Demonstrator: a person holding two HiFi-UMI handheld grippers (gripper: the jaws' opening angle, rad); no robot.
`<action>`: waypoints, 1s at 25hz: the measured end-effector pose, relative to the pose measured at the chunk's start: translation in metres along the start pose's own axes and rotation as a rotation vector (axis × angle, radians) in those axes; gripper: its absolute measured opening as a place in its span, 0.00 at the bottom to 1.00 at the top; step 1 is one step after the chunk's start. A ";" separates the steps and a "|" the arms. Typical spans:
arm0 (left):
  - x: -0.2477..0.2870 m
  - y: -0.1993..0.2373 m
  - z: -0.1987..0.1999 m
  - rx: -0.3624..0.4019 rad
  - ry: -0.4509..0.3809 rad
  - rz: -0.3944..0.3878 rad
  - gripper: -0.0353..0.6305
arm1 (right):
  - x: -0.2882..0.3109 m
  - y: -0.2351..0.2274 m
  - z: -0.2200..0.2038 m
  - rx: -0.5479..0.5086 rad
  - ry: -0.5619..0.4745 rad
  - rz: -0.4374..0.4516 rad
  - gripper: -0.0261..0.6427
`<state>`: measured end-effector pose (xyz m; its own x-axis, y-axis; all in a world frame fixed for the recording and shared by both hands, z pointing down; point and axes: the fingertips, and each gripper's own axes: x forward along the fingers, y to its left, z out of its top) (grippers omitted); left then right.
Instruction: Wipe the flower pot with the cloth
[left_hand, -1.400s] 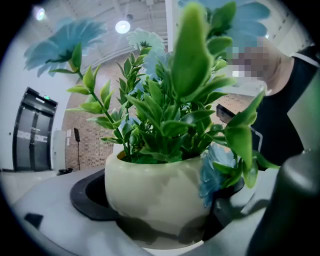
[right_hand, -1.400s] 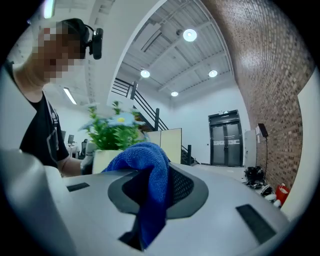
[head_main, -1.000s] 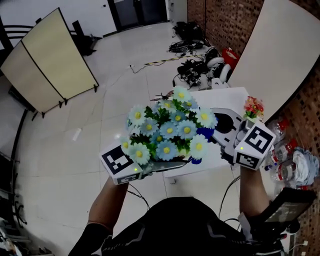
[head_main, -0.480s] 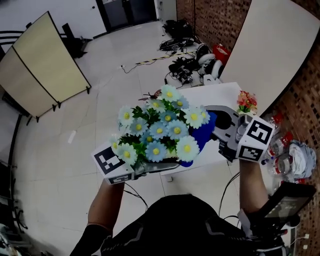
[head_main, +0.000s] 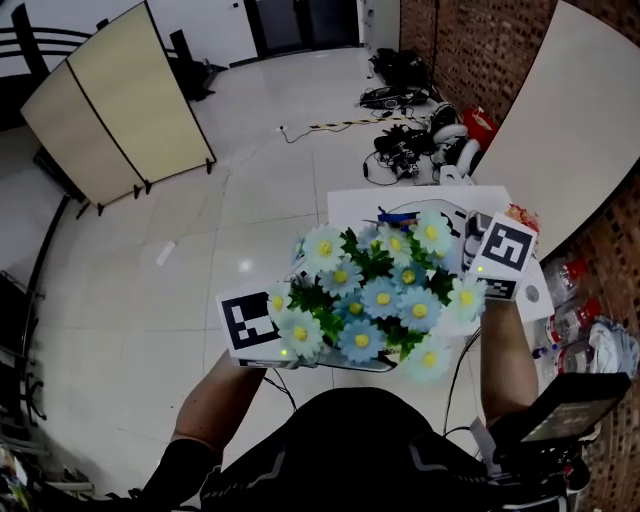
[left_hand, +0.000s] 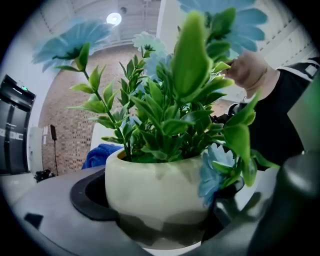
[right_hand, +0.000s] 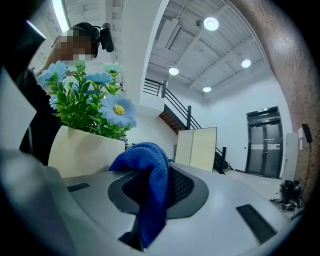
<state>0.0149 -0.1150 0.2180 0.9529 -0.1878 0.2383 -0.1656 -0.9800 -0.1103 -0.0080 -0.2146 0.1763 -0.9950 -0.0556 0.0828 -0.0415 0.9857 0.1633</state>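
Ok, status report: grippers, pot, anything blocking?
Left gripper shut on cream round flower pot. Right gripper shut on blue terry cloth, beside pot, contact unclear. Nothing in the way.

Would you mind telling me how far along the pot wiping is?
Done: the left gripper holds the flower pot, the right gripper clamps the blue cloth. In hand: cloth sits beside the pot; contact unclear. Left: the wiping itself, apparently.

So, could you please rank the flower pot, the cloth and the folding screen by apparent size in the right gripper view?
1. cloth and flower pot: about equal, both near.
2. folding screen: smallest, being far away.
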 end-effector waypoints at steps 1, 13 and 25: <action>0.002 -0.001 0.002 -0.006 -0.017 0.005 0.90 | 0.000 0.005 0.001 -0.006 -0.010 0.038 0.13; 0.007 0.010 0.008 -0.089 -0.200 0.024 0.90 | -0.046 0.025 -0.015 0.021 -0.029 0.041 0.13; 0.021 0.022 -0.015 -0.054 -0.193 0.135 0.90 | -0.085 0.026 -0.037 0.098 -0.135 -0.037 0.13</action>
<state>0.0270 -0.1416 0.2349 0.9513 -0.3064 0.0355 -0.3031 -0.9499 -0.0761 0.0787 -0.1899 0.2099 -0.9955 -0.0768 -0.0557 -0.0805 0.9945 0.0670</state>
